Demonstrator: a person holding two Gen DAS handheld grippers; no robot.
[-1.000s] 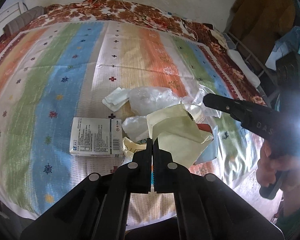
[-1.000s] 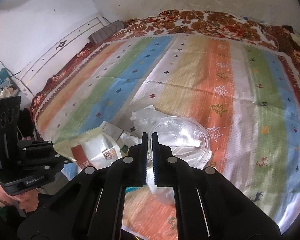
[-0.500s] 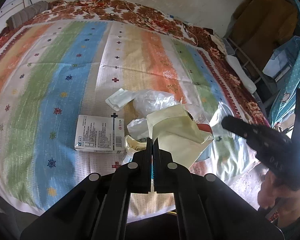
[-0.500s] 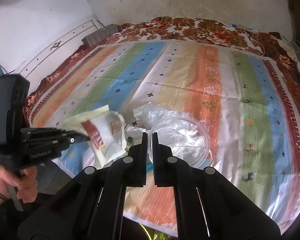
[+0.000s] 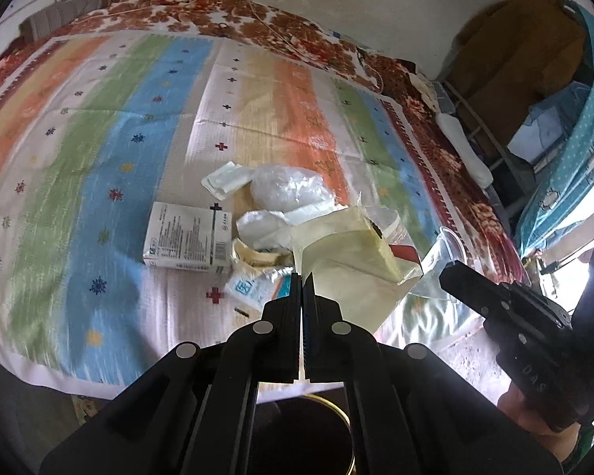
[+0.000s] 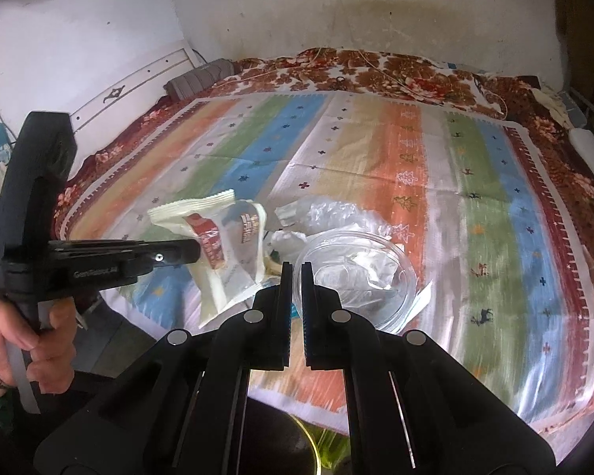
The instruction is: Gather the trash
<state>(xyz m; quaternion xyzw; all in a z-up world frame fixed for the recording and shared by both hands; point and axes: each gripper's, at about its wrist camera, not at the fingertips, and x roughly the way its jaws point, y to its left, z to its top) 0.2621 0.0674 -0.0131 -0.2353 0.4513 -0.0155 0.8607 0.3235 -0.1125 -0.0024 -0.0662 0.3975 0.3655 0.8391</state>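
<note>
My left gripper [image 5: 303, 277] is shut on a corner of a cream snack wrapper [image 5: 348, 265] with a red label, lifted off the striped bedspread [image 5: 99, 166]. The right wrist view shows that same left gripper [image 6: 196, 251] at the left with the wrapper [image 6: 225, 253] hanging from its tip. The right gripper [image 6: 296, 267] is shut on the rim of a clear plastic bowl [image 6: 360, 273], also held above the bed. In the left wrist view the right gripper [image 5: 451, 273] sits at the right with the bowl [image 5: 449, 243] at its tip.
On the bed lie a white printed box [image 5: 188, 239], a crumpled clear bag [image 5: 285, 188], a white packet [image 5: 225, 180], crumpled white plastic [image 5: 261, 229] and a blue-and-white sachet [image 5: 253, 287]. A dark round bin with a gold rim [image 5: 346, 415] stands below the bed's edge. A hand [image 6: 39, 336] grips the left tool.
Both grippers have risen and drawn back toward the bed's near edge, carrying the wrapper and the bowl. In the left wrist view the right gripper has dropped lower right; the bin has come into view.
</note>
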